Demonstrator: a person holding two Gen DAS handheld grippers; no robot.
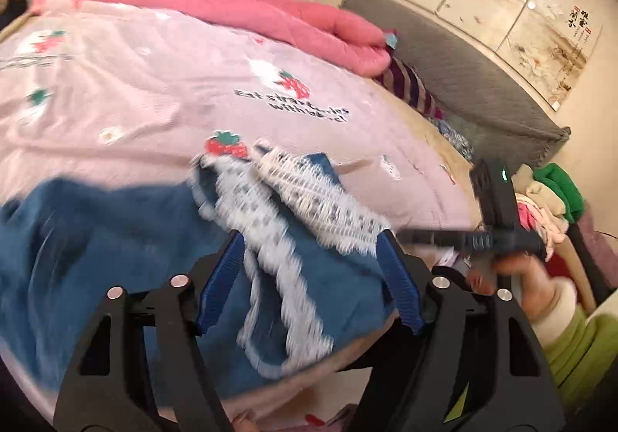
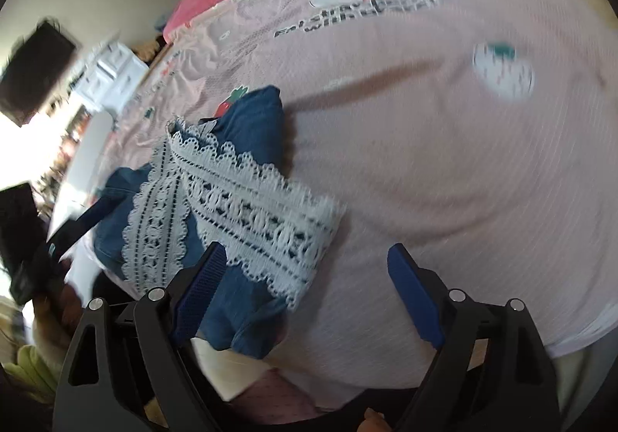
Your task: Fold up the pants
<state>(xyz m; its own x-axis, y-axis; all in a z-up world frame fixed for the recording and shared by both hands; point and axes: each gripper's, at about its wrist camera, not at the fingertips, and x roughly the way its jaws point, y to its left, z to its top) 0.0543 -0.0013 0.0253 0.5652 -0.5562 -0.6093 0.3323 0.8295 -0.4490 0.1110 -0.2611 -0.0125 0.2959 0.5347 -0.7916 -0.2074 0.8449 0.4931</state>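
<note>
Hovering tilted down over blue lace-trimmed pants (image 1: 116, 238) on pink bedspread (image 1: 154, 84), left gripper (image 1: 313, 277) and right gripper (image 2: 309, 289) fingers spread, empty

The left gripper (image 1: 313, 277) stands with its blue fingers (image 1: 220, 277) spread apart, pressing on nothing. Between and beyond them lie the blue pants (image 1: 116, 235), their white lace trim (image 1: 305, 196) crossing the gap, blurred, so whether it touches a finger is unclear. Everything rests on a pink strawberry-print bedsheet (image 1: 135, 84). To the right of the tongs, the right gripper (image 1: 498, 235) is seen sidelong in a hand (image 1: 513, 273).
</note>
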